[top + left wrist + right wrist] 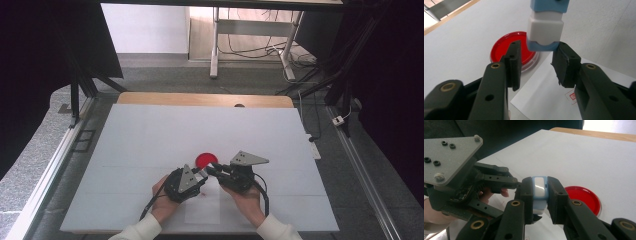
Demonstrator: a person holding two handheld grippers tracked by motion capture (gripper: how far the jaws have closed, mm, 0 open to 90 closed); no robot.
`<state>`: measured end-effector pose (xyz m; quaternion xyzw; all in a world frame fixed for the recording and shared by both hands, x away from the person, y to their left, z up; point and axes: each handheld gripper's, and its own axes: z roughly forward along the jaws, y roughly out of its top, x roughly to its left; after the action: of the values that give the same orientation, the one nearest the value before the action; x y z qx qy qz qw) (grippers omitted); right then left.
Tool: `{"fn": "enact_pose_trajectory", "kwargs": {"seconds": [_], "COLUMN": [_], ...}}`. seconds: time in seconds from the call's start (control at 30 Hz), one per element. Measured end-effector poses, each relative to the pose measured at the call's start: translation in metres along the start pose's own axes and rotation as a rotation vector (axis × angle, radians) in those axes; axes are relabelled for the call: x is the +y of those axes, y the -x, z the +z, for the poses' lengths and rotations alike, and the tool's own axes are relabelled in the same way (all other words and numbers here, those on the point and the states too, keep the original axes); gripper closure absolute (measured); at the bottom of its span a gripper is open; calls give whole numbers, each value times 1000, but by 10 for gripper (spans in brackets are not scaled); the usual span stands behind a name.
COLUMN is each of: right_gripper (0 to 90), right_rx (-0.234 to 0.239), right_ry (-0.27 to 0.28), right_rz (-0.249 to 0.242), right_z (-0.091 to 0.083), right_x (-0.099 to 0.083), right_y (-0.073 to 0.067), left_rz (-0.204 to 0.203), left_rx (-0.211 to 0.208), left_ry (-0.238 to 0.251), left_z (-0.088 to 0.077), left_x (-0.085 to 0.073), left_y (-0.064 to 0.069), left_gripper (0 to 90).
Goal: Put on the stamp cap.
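Your right gripper (540, 197) is clenched on the small blue-and-white plastic stamp (539, 192), its jaws pressing the two sides of the body. In the high view it sits just at 4 o'clock from the round red ink pad in its clear plastic dish (205, 160), in the near middle of the white-covered tabletop (150, 135).

Your left gripper (536, 66) meets the stamp from the opposite side. Its jaws stand released: in the left gripper view the stamp's blue end (542, 46) lies between the tips, with a gap on one side and the other tip at most brushing it.

Under the stamp lies a white sheet of paper (544, 100) carrying a small red printed mark (572, 96), with the ink pad at 10 o'clock from that sheet's corner.

This reads as a handover or cap-pulling step, with the stamp held by the right hand alone. Next, either close the left jaws squarely on the blue end, or draw them clear so the right hand can carry the stamp down to the pad or the paper. Keep the stamp upright and the right grip firm.
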<state>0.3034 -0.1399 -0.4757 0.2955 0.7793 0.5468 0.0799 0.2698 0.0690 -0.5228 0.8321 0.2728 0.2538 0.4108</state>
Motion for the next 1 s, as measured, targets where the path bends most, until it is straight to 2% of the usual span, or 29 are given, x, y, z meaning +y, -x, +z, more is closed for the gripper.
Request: {"fn": "enact_pose_trajectory", "kwargs": {"seconds": [0.3,0.6,0.83,1.0], "right_gripper": [754,754,754,754], "right_rx": [-20,-40,-51,-67], "right_ry": [10,19,22,17], "right_rz": [4,0,2,-22], "right_z": [-6,-12,-15,-18], "right_x": [2,4,6,7], "right_y": [9,16,21,24], "left_rz": [-31,-56,-96,-122], "left_rx": [-67,-82,-84,-93], "left_ry": [-36,-34,-29,-25], "left_z": [-5,-22,-39,-53], "left_x": [-3,-9,-18,-25], "left_y": [-6,-15,-28,-37], "left_gripper": [457,446,431,425]}}
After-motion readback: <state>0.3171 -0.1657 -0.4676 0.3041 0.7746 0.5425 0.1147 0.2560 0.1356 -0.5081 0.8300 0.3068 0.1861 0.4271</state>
